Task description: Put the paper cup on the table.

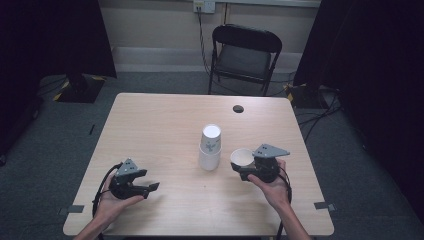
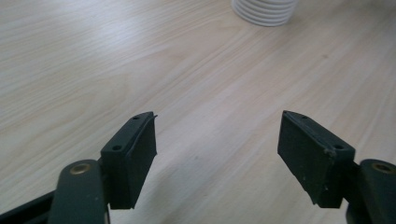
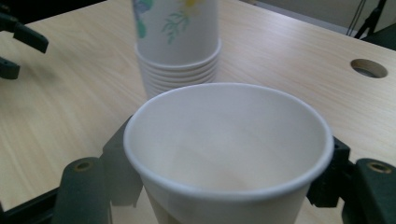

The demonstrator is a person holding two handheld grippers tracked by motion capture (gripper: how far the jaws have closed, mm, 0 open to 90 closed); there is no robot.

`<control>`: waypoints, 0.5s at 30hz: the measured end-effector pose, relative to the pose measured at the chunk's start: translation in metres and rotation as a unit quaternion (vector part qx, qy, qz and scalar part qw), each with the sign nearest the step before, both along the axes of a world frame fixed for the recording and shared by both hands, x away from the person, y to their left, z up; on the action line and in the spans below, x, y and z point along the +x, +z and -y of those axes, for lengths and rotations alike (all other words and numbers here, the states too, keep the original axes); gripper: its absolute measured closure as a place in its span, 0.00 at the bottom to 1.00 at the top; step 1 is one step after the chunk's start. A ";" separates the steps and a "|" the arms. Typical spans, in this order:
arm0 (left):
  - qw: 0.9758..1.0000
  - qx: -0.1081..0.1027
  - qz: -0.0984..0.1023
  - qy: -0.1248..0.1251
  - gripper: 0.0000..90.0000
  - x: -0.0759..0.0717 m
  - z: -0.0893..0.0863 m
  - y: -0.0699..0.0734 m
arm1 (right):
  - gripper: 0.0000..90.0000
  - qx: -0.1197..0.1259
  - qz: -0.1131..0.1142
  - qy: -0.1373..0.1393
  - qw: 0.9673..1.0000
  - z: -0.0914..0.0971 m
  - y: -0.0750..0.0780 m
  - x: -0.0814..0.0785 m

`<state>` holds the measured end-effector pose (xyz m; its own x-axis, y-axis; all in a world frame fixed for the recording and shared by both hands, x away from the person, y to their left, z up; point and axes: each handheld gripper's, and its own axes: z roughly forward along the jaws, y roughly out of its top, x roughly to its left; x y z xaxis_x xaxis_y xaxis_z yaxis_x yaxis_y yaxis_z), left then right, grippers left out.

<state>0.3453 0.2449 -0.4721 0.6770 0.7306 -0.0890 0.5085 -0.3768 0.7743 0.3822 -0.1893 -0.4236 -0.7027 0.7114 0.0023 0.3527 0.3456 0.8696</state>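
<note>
My right gripper (image 1: 248, 169) has its jaws closed around a single white paper cup (image 3: 229, 154), mouth up, held just right of the upturned cup stack (image 1: 210, 147) at the table's (image 1: 165, 120) centre. The stack lies left and slightly far of that cup, so the right hand is nearer. My left gripper (image 2: 217, 154) hangs wide open and empty, probably just above the near-left tabletop

1. The place looks like a lab or recording room set up for filming
2. Black curtains (image 1: 55, 35) hang at both sides, cables (image 1: 320, 115) run over grey carpet (image 1: 165, 82)
3. A lone wooden table (image 1: 165, 125) and a folding chair (image 1: 245, 55) stand by a bare wall with a socket (image 1: 204, 6)
</note>
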 end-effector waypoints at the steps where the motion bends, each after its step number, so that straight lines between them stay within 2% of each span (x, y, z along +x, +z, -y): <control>1: 1.000 0.003 0.000 0.004 0.30 0.001 -0.001 -0.001 | 0.32 0.005 -0.003 -0.005 1.000 0.002 0.000 0.002; 2: 1.000 0.008 0.002 0.005 0.30 0.003 -0.003 -0.002 | 0.32 0.011 -0.005 -0.010 1.000 0.004 -0.001 0.005; 4: 1.000 0.018 -0.004 0.012 0.29 0.007 -0.005 -0.007 | 0.32 0.029 -0.019 -0.015 0.999 0.008 -0.003 0.011; 5: 1.000 0.021 -0.010 0.011 0.27 0.008 -0.006 -0.009 | 0.32 0.031 -0.019 -0.020 0.999 0.010 -0.003 0.014; 8: 0.999 0.029 -0.015 0.008 0.24 0.011 -0.007 -0.015 | 0.32 0.029 -0.016 -0.029 0.999 0.011 -0.001 0.021; 9: 0.999 0.035 -0.017 0.002 0.21 0.012 -0.007 -0.017 | 0.32 0.025 -0.014 -0.031 0.999 0.011 0.000 0.024; 10: 0.999 0.039 -0.018 0.006 0.19 0.012 -0.006 -0.019 | 0.32 0.019 -0.011 -0.033 0.999 0.011 0.001 0.027; 14: 0.998 0.051 -0.022 0.010 0.20 0.016 -0.005 -0.022 | 0.32 0.013 -0.014 -0.040 0.999 0.012 0.001 0.042; 15: 0.998 0.061 -0.021 0.007 0.20 0.016 -0.005 -0.022 | 0.32 0.016 -0.020 -0.043 0.999 0.013 0.000 0.046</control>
